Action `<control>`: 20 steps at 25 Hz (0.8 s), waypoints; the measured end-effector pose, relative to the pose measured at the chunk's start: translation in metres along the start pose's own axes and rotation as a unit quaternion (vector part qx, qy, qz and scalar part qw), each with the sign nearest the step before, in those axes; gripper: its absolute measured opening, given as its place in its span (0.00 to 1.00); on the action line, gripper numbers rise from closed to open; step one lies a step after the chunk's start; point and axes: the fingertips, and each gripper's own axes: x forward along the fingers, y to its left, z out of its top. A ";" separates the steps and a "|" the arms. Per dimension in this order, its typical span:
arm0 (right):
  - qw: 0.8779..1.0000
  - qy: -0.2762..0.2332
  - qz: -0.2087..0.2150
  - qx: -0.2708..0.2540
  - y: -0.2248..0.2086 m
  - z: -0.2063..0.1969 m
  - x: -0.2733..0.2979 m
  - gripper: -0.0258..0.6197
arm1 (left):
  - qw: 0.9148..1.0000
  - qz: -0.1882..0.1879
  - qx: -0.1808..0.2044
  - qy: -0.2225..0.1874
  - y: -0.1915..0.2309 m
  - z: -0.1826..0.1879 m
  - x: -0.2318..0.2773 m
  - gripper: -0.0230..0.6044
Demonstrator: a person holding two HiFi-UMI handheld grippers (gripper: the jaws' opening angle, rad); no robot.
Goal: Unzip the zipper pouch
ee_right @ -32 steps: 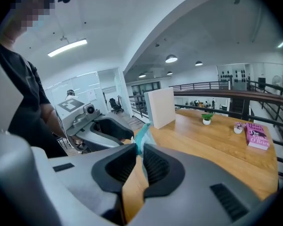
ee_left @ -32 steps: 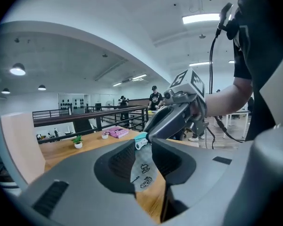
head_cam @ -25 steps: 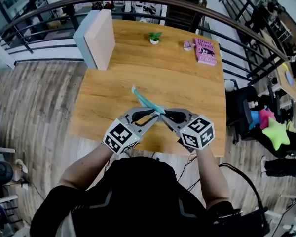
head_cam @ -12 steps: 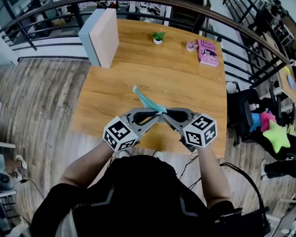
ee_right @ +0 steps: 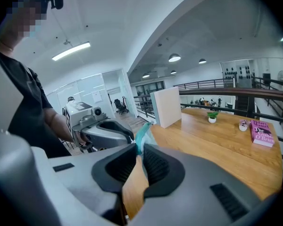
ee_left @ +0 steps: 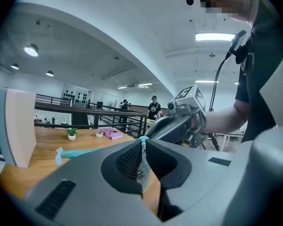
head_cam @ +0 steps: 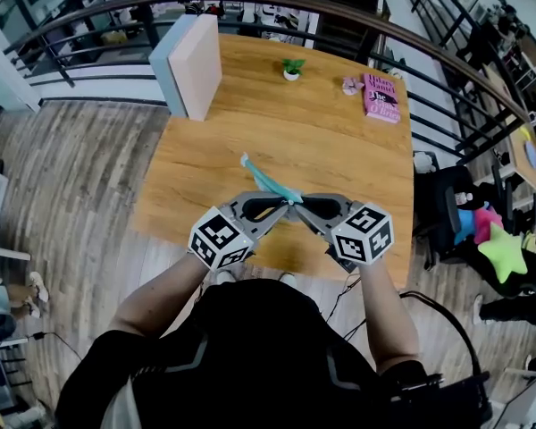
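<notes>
A slim teal zipper pouch (head_cam: 266,182) stretches from its white tab over the wooden table (head_cam: 339,150) back toward me. Its near end is raised off the tabletop. Both grippers meet at that near end, tip to tip. My left gripper (head_cam: 281,207) has just been closing its jaws, and they now pinch a thin pale part of the pouch (ee_left: 142,166). My right gripper (head_cam: 300,207) is shut on the teal edge (ee_right: 142,134) next to it. From the left gripper view the pouch body (ee_left: 80,151) runs off to the left. What each jaw holds exactly is hidden.
An upright white and pink board (head_cam: 192,65) stands at the table's far left. A small potted plant (head_cam: 291,68), a little pink object (head_cam: 349,84) and a pink book (head_cam: 381,95) lie along the far edge. A dark railing (head_cam: 250,3) curves behind; a chair with bright cushions (head_cam: 491,239) stands at the right.
Both grippers and the pouch keep their places at the table's near edge. Only the head camera has shifted slightly.
</notes>
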 end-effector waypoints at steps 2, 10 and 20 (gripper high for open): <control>1.000 0.006 0.000 -0.006 0.001 -0.001 0.000 0.13 | 1.000 -0.001 -0.003 -0.008 -0.002 0.003 0.000 0.10; 1.000 0.002 0.011 0.004 -0.002 0.002 -0.004 0.13 | 1.000 0.013 0.000 -0.006 -0.004 0.009 0.004 0.09; 0.999 -0.013 0.025 0.020 -0.016 0.000 -0.009 0.12 | 0.999 0.027 -0.015 -0.007 0.004 0.006 0.016 0.08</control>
